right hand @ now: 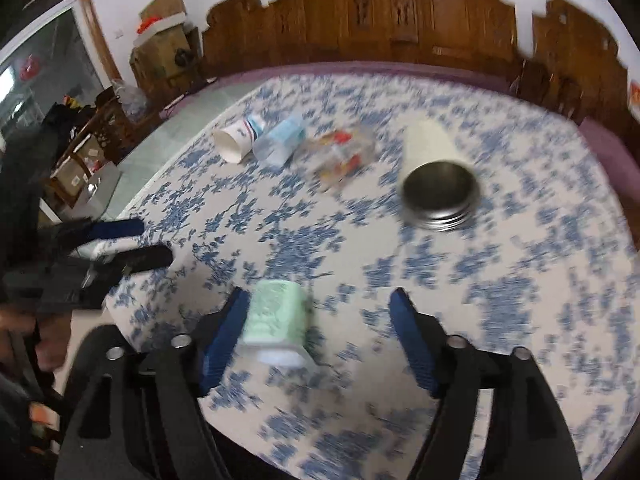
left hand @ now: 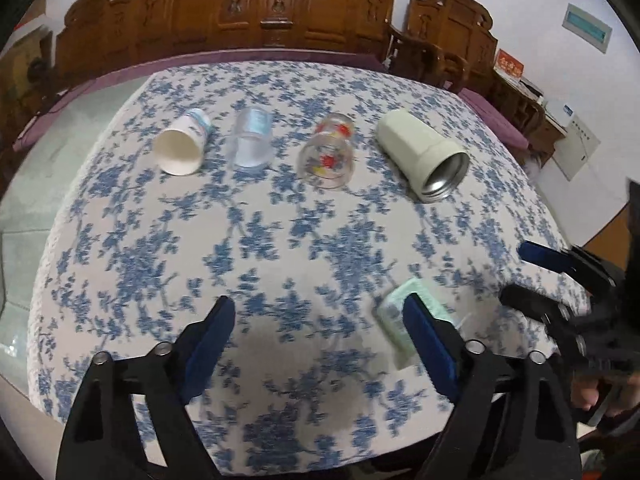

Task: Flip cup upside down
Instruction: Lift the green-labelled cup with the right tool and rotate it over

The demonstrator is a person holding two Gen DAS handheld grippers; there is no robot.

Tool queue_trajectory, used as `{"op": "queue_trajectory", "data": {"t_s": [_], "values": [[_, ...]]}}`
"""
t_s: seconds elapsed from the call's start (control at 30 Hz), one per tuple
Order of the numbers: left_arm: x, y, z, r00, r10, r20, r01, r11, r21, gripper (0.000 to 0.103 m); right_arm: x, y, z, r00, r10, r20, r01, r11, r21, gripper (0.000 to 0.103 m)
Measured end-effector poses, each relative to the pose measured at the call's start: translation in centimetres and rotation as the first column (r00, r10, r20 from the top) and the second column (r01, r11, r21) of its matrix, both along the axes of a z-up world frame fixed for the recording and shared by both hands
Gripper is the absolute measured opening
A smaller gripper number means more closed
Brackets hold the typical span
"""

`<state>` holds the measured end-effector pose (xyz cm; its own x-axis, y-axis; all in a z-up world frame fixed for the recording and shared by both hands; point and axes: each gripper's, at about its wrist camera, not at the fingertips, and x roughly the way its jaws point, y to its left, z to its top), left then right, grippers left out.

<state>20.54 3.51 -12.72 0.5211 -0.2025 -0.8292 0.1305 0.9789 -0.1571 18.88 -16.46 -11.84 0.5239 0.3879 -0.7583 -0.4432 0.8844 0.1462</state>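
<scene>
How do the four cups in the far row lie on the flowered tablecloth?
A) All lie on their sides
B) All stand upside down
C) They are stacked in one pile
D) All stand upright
A: the paper cup, clear plastic cup, printed glass and cream steel-lined cup each show an open mouth sideways.

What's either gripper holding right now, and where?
Nothing. Left gripper and right gripper are both open; the green cup lies on the table, ungripped.

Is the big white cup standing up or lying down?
Lying down. The white cup rests on its side on the tablecloth, metal mouth facing the cameras.
</scene>
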Motion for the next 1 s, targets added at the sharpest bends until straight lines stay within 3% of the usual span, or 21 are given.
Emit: {"op": "queue_trajectory", "data": {"t_s": [0.27, 0.43, 0.73, 1.0], "values": [[1.7, -3.6, -0.8, 0.992, 0.026, -0.120, -0.034, 0.997, -0.063, 0.070, -2.8, -4.4, -1.0, 0.998, -0.058, 0.036, 0.058, 0.998, -0.009, 0.089], [2.7, -5.1, -2.3, 0.972, 0.066, -0.227, -0.097, 0.987, -0.126, 0.064, -3.0, -5.0, -1.0, 0.998, -0.055, 0.039, 0.055, 0.998, -0.011, 0.089], [3.8, -7.4, -4.7, 0.939, 0.111, -0.327, -0.157, 0.980, -0.119, 0.058, -2.5, -6.5, -0.5, 0.995, -0.090, 0.035, 0.090, 0.996, 0.015, 0.089], [5.1, -8.9, -6.2, 0.917, 0.131, -0.377, -0.150, 0.989, -0.022, 0.052, -2.1, -7.3, -0.5, 0.993, -0.111, 0.033, 0.110, 0.994, 0.021, 0.090]]}}
